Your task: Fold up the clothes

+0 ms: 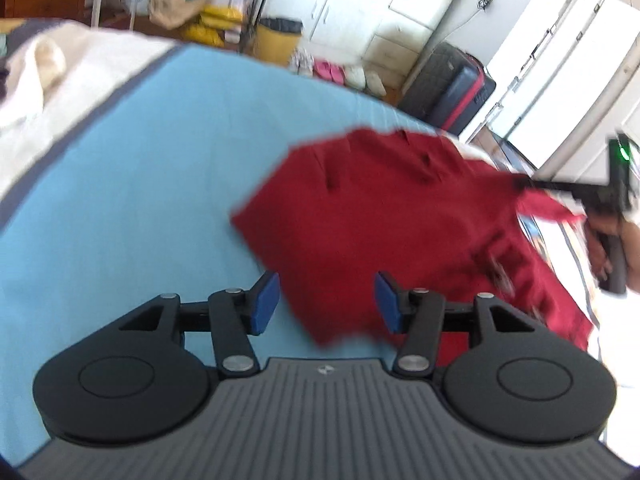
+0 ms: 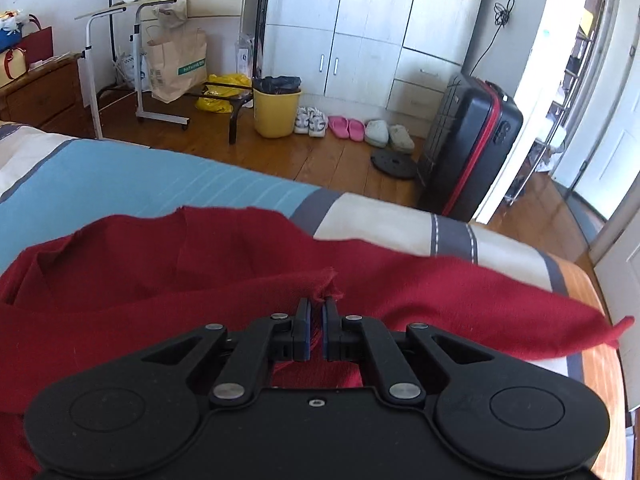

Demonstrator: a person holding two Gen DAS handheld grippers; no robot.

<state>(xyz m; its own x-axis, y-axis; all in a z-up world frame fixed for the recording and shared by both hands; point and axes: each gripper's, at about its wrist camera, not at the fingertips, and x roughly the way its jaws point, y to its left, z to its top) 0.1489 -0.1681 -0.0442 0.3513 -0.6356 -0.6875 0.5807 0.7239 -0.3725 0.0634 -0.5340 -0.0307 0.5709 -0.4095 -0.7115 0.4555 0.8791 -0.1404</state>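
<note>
A dark red garment (image 1: pixel 380 224) lies on the blue part of the bed sheet (image 1: pixel 140 200). My left gripper (image 1: pixel 326 300) is open and empty, hovering just above the garment's near corner. My right gripper (image 2: pixel 316 320) is shut on a fold of the red garment (image 2: pixel 240 280) and lifts it, so the cloth stretches out to both sides. The right gripper also shows at the right edge of the left wrist view (image 1: pixel 524 186), pinching the cloth. The left wrist view is blurred.
The bed has a blue, grey and cream striped sheet (image 2: pixel 400 216). A cream cloth (image 1: pixel 48 68) lies at the bed's far left. Beyond the bed are a black suitcase (image 2: pixel 468 144), a yellow bin (image 2: pixel 276 112), shoes (image 2: pixel 348 128) and a wardrobe (image 2: pixel 360 28).
</note>
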